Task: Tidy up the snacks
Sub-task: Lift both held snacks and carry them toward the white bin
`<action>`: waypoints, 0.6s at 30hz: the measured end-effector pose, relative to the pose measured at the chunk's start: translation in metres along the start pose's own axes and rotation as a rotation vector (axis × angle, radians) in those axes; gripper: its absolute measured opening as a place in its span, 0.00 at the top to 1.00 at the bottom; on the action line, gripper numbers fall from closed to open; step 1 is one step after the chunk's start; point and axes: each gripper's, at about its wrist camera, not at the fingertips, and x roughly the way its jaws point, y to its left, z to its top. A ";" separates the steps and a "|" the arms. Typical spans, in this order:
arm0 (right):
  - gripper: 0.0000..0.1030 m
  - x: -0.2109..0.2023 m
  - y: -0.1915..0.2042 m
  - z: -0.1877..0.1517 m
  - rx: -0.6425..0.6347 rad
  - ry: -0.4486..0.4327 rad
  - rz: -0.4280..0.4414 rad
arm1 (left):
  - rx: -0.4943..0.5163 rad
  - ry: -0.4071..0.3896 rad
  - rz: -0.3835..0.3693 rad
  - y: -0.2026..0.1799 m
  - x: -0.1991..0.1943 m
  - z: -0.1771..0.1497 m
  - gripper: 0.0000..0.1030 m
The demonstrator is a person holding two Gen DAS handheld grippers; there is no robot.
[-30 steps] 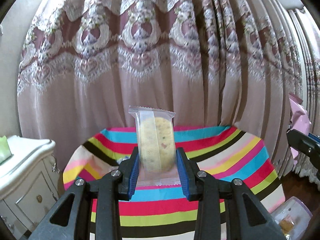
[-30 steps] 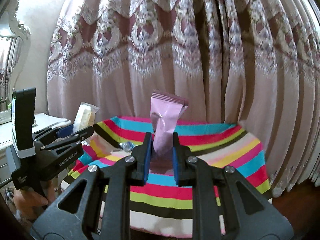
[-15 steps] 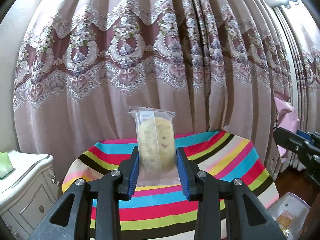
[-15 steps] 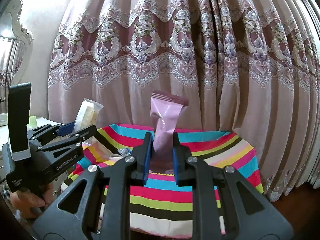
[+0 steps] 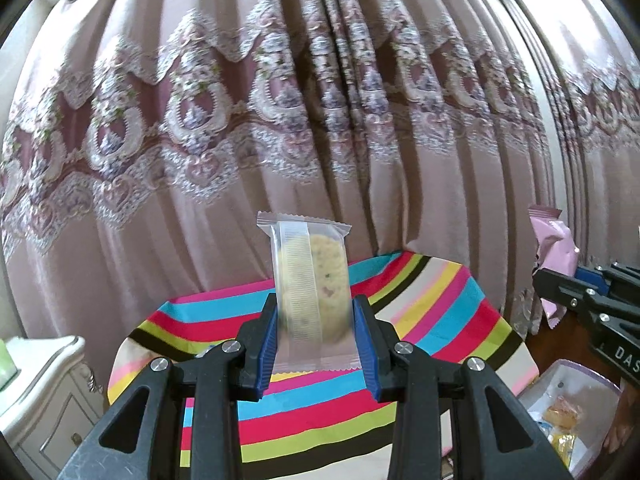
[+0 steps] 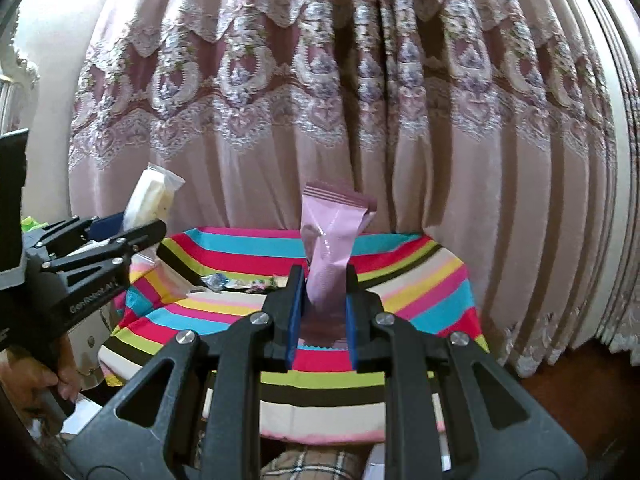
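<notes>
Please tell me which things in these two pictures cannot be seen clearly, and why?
- Small wrapped sweets on the striped tablecloth, right wrist view: too small to identify.
- White container, left wrist view: cut by the edge, contents unclear.
- Pink packet: bottom end hidden behind the right gripper.

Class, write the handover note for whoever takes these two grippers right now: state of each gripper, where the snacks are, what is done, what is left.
Left gripper: shut on the clear-wrapped biscuit, held upright above the striped table.
Right gripper: shut on the pink packet, also upright.
A white bin low at the left view's right edge already holds a few snacks.
Small wrapped sweets lie at the table's far side.
Done: both packets picked up.
Left: place both, probably in the bin, then the sweets.
</notes>
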 end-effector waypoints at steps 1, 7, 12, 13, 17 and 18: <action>0.79 -0.001 -0.004 -0.001 -0.001 0.000 -0.004 | 0.008 0.000 -0.005 -0.004 0.000 0.000 0.64; 0.79 -0.009 -0.033 -0.009 0.029 0.012 -0.047 | 0.054 0.015 -0.057 -0.032 0.002 0.002 0.64; 0.79 -0.017 -0.052 -0.015 0.030 0.015 -0.079 | 0.102 0.028 -0.121 -0.058 0.003 0.000 0.64; 0.79 -0.018 -0.054 -0.016 0.026 0.015 -0.085 | 0.111 0.038 -0.151 -0.067 0.005 0.000 0.64; 0.79 -0.026 -0.069 -0.023 0.015 0.038 -0.135 | 0.164 0.070 -0.261 -0.107 0.013 -0.001 0.64; 0.79 -0.028 -0.074 -0.025 0.018 0.048 -0.148 | 0.175 0.076 -0.281 -0.114 0.014 -0.003 0.64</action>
